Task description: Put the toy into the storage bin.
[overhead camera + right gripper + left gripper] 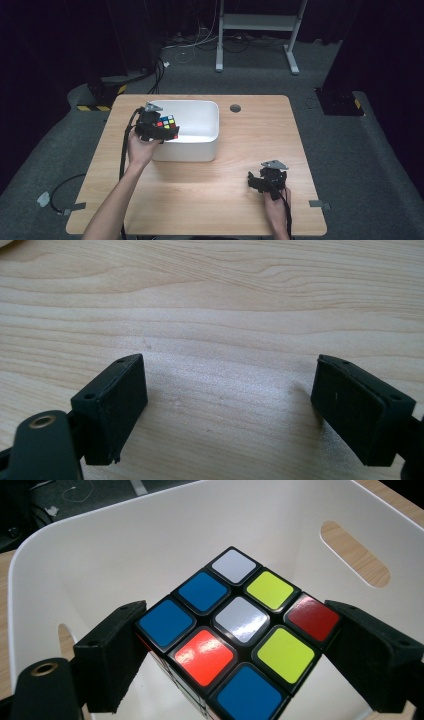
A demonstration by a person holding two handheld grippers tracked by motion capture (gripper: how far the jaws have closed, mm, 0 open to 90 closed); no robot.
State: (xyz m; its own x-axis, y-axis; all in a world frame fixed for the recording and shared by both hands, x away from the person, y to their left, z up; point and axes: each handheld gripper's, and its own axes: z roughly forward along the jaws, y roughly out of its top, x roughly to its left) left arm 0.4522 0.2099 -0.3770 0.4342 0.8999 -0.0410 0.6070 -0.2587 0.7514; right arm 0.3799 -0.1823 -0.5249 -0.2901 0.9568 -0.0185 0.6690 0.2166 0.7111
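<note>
The left gripper point(235, 645) holds the scrambled multicoloured puzzle cube point(235, 635) between its jaws over the white plastic bin point(197, 145) near the table's far-left corner, not yet released, while the right gripper point(230, 410) rests with jaws wide near the table's near-right corner.

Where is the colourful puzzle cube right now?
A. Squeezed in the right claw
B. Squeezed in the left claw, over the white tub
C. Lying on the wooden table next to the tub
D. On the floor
B: the left claw has its jaws pressed on two sides of the cube, and the white tub shows underneath and around it.
</note>
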